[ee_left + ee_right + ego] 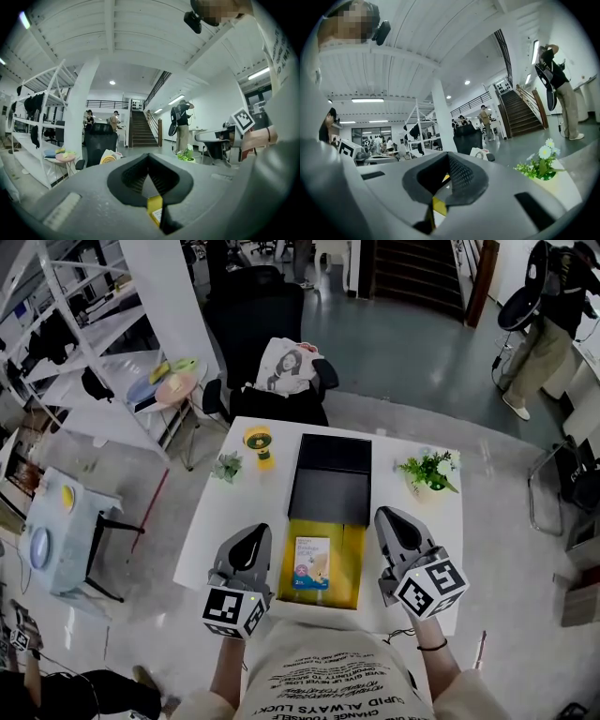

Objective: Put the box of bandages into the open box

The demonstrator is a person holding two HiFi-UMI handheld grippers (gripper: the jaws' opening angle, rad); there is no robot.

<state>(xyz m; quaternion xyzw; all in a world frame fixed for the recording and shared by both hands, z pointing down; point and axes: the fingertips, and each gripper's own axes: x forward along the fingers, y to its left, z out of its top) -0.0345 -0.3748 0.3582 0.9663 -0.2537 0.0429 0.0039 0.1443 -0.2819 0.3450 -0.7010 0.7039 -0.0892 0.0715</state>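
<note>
Closed tight, both. On the left gripper (149, 164), pads meeting in a thin seam with nothing pinched; on the right gripper (449, 164), likewise pressed together and empty. Held level above the near edge of the white table (216, 521), one at either side of the open box (353, 563), touching no part of it.

Between the two tips and a little beyond, lying flat and label-up on the yellow tray of that box: the box of bandages (311, 563), nearer the tray's left wall than its right. Black lid (330, 479) folded back behind. Judged as good as done, with no lift apparently left.

Probably light, being a small card carton. Stiff along the edges, crushable across the broad faces, and likely a touch slick on the printed card. If in need of shifting, best pinched across the two long narrow sides near the middle, with a modest squeeze. Little room for a pad by the left wall, so better approached from above.

Farther out on the table: a small yellow fan (258, 442), a small green plant (227, 466) and a pot of daisies (429, 472), all well apart from the box.
</note>
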